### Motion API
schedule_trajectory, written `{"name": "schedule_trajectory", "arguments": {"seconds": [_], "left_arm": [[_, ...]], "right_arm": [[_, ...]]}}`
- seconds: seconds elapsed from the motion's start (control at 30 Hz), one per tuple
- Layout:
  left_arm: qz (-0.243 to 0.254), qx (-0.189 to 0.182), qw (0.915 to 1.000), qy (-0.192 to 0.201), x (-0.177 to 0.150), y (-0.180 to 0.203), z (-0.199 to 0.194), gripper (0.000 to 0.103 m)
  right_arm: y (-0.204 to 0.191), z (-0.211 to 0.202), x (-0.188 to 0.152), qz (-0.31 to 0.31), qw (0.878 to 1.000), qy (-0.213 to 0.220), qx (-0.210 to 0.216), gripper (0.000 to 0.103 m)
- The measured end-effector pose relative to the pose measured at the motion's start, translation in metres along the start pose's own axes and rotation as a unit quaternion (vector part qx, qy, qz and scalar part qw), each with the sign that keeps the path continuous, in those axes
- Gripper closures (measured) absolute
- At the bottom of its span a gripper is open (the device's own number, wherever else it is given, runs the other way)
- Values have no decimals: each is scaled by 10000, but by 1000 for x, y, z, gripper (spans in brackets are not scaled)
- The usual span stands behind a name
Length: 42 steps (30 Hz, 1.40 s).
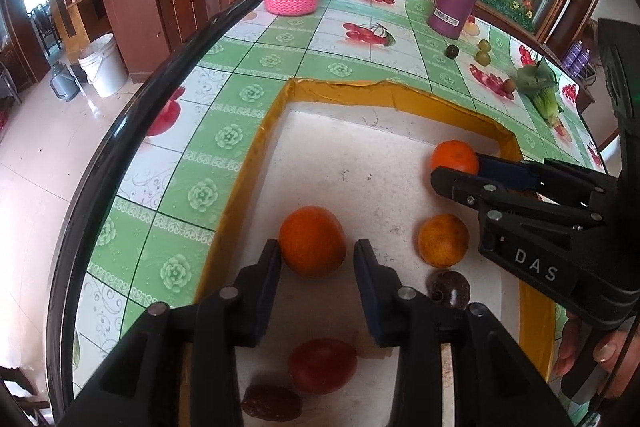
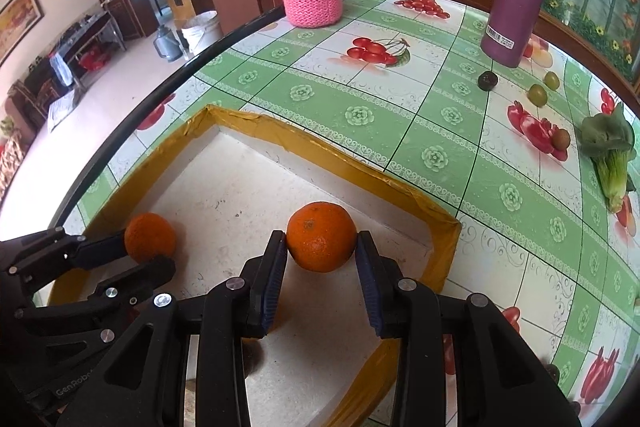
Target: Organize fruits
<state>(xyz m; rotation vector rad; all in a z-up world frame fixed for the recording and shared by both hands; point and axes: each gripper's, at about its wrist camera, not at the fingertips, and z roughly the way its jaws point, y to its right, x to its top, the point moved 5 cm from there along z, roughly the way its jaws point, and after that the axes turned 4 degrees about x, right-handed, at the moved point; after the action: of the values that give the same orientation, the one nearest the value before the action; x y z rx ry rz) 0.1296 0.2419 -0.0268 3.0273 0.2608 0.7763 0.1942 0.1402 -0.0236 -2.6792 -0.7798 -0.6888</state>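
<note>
Both oranges sit inside the yellow-rimmed tray point(image 1: 256, 155). The left gripper point(image 1: 318, 253) is spread, its orange point(image 1: 312, 245) loose between the fingers. The right gripper point(image 2: 322, 247) pinches its orange point(image 2: 321, 235) low over the tray floor. I'd open it gently, then lift straight out so nothing rolls.

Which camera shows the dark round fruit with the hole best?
The left wrist view: the dark round fruit lies in the tray beside the left tongs. In the right wrist view the tongs hide it.
</note>
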Motion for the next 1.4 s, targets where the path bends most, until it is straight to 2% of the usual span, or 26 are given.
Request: {"name": "schedule_trajectory", "arguments": {"seconds": [0.13,0.4,0.57,0.7,0.83,1.07,1.4], "left_arm": [[124,204,9997,83,-3,1,-4,50],[166,275,9994,147,-17,-4,-19,45],[266,372,9984,322,-28,-2,-38,30],[374,439,9974,429,-35,1,-53,28],[364,495,9969,500,-42,3,-64,20],[358,467,9967,557,-53,12,-77,20],[560,263,9966,537,-64,51,-88,18]], "right_arm": [[1,-3,-4,3,10000,-14,-3,67],[1,-25,-16,30,9999,109,-2,63],[-2,-44,-27,42,9998,204,30,63],[-7,-59,-35,30,9996,284,58,63],[-11,-75,-46,44,9994,346,66,60],[-8,-101,-73,46,9991,422,31,57],[26,-123,-132,443,9985,330,3,52]]}}
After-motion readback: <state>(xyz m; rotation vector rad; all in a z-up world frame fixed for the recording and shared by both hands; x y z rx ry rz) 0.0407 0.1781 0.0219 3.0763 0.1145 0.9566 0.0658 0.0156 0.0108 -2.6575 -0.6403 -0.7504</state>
